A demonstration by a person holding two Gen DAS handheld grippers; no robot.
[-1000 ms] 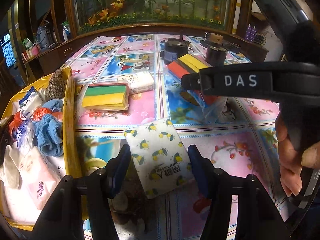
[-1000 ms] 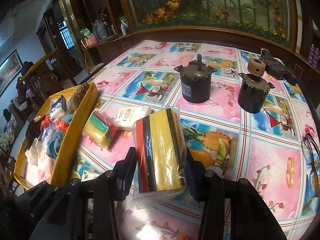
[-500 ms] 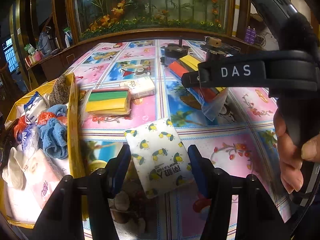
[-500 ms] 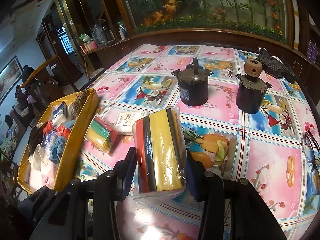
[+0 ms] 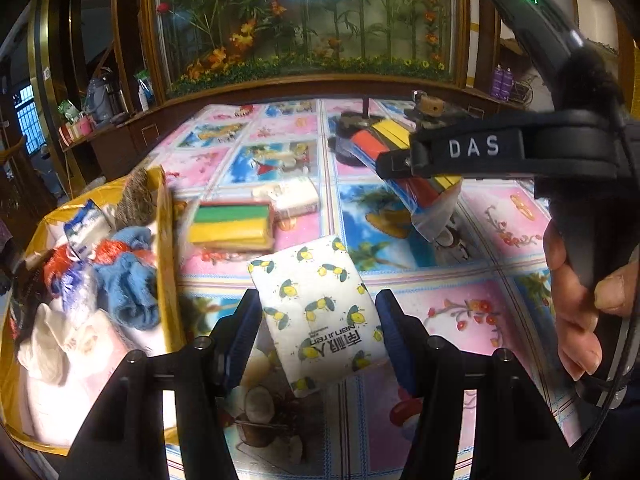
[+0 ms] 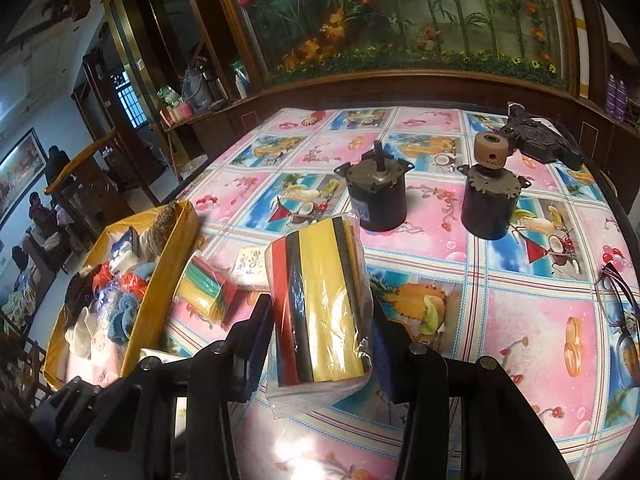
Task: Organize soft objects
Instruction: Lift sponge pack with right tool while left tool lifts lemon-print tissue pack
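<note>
Both claws are clamped on soft packs held above the table (image 6: 520, 320): left gripper (image 5: 318, 320) squeezes a lemon-print tissue pack (image 5: 316, 312), right gripper (image 6: 320, 316) a bagged sponge stack (image 6: 316, 304) (slick wrapper). Light and squashy, they likely suit gripping across the flat sides.

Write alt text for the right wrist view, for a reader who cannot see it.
The right hand-held gripper clamps a plastic-wrapped pack of sponges, red, black and yellow, above a fruit-print tablecloth. To the left, a yellow bin holds cloths and tissue packs; two dark motors stand behind.
</note>
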